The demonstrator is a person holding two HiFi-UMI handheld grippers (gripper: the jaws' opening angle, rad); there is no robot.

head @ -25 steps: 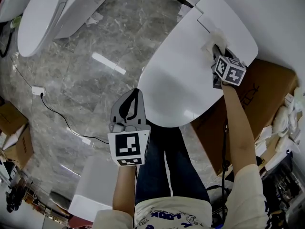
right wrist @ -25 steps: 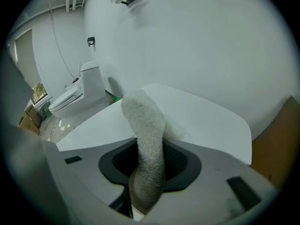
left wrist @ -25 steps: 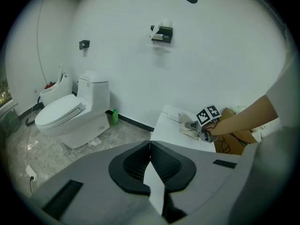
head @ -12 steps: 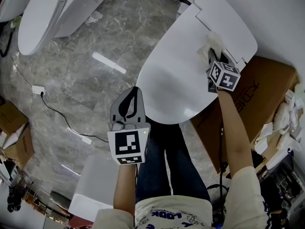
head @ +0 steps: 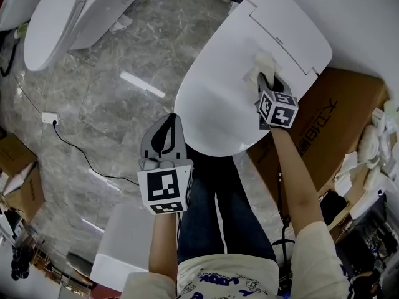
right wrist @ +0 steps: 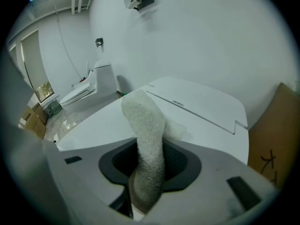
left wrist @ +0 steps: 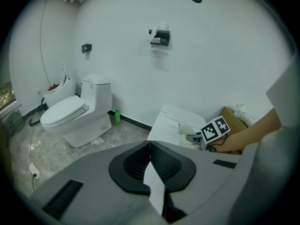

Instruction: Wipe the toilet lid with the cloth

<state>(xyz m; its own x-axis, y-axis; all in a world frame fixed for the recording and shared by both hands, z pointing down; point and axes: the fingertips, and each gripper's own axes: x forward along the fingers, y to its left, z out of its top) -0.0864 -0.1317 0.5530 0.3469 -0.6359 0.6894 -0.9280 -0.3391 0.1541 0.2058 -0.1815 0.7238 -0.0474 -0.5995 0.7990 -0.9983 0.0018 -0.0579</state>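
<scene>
The white glossy toilet lid (head: 215,101) fills the upper centre of the head view, closed and lying flat, with a brown cardboard box (head: 340,120) just beside it at the right. A thick off-white terry cloth (head: 262,66) rests on the lid's upper right part, near the hinge end. The right gripper (head: 267,80) clamps this cloth between its jaws. In the right gripper view the cloth (right wrist: 146,135) rises out of the jaws as a folded roll, and its far end lies on the lid (right wrist: 98,121).

The left gripper (head: 164,136) hangs at the lower centre of the head view, over the grey marble floor (head: 118,104) and just off the lid's near edge. In the left gripper view its jaws are pressed together with nothing between them.

A second white toilet (head: 59,17) stands at the upper left, well apart from the lid.
</scene>
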